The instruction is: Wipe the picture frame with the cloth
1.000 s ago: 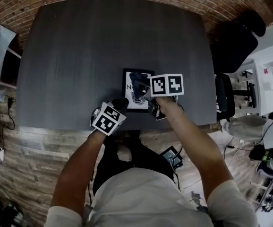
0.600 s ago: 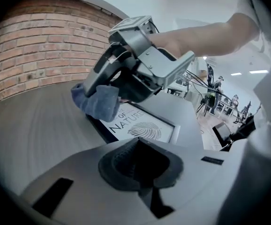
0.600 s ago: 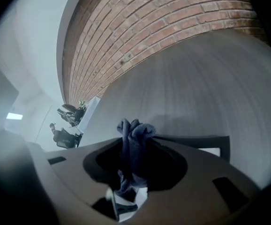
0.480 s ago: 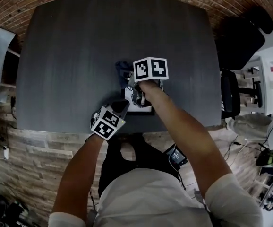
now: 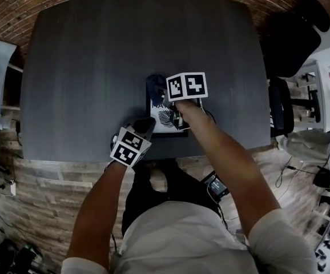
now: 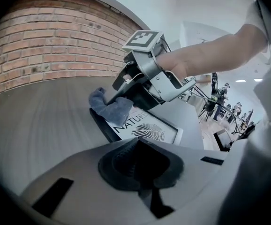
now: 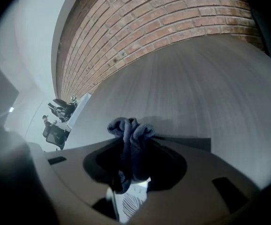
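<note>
The black picture frame (image 5: 164, 119) with a white print lies flat on the dark table (image 5: 96, 56), near its front edge. A dark blue cloth (image 5: 155, 86) rests bunched on the frame's far end. My right gripper (image 5: 163, 95) holds it there; its jaws have just been closing, with the cloth (image 7: 131, 139) pinched between them. In the left gripper view the right gripper (image 6: 121, 95) presses the cloth (image 6: 109, 108) onto the frame (image 6: 149, 130) at its far corner. My left gripper (image 5: 147, 124) is shut and empty, by the frame's near left corner.
A brick wall runs behind the table. A black office chair (image 5: 285, 44) stands off the table's right side. The table's front edge passes just below the frame. A small device (image 5: 213, 186) lies low by the person's legs.
The right gripper has carried the cloth from the middle of the frame toward its far left end. The left gripper has stayed by the near corner.
</note>
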